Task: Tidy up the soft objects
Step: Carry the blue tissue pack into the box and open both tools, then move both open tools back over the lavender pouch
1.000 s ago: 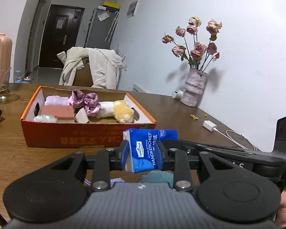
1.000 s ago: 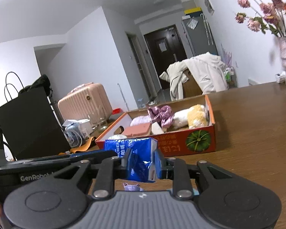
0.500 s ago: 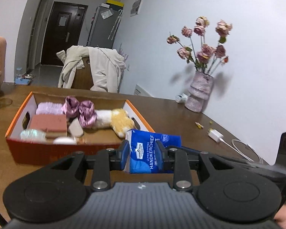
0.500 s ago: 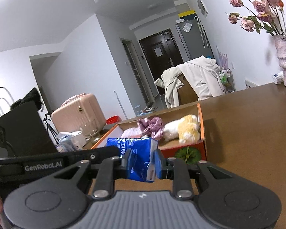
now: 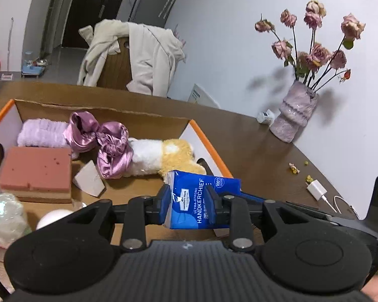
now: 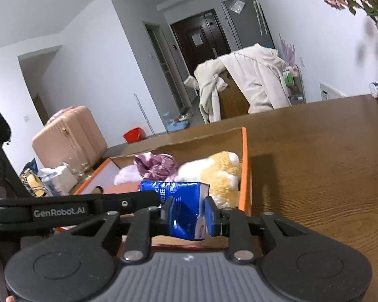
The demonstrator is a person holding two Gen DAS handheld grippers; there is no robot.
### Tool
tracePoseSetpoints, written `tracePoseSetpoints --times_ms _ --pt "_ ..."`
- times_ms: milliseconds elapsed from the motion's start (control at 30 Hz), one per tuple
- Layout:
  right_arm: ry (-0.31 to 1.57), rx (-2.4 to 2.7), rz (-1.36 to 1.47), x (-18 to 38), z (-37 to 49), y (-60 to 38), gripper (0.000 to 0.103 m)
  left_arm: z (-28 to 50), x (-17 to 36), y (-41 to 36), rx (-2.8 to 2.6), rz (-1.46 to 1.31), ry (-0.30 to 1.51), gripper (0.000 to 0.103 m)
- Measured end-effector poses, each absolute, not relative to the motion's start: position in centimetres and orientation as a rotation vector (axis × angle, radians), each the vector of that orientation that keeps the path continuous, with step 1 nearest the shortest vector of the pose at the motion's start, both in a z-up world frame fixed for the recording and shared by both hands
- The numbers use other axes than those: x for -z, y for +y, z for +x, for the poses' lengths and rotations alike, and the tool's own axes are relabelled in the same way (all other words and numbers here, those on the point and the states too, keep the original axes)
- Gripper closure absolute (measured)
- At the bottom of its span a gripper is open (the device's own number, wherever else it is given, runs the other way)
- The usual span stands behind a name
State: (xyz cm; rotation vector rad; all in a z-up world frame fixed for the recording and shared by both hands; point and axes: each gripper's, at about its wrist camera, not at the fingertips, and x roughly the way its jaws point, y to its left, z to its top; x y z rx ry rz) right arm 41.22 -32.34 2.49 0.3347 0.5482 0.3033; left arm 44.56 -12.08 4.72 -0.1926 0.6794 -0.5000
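over the box [image 5: 209, 148], at its near right corner, we've got the tissue pack [image 5: 201, 201] pinched from both ends: left gripper [image 5: 189, 201] clamped on it, right gripper [image 6: 189, 214] on it too, its jaws just easing open a touch, pads touching the pack. at eleven o'clock lie the plush [image 5: 163, 156], scrunchies [image 5: 105, 141] and sponge [image 5: 37, 171].
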Motion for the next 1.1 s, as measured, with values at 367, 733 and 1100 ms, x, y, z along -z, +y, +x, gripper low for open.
tracePoseSetpoints --times_ms 367,733,1100 --pt "0.521 -0.259 0.342 -2.1 40.8 -33.1 0.074 44.5 -3.7 -12.6 0.532 -0.172 0.726 0.073" --pt "0.457 -0.302 0.320 -4.8 35.2 -32.3 0.068 37.9 -9.4 -9.5 0.441 -0.111 0.552 0.066" --pt "0.448 -0.319 0.295 -5.4 28.0 -30.6 0.066 28.6 -10.4 -5.9 0.386 -0.074 0.466 0.054"
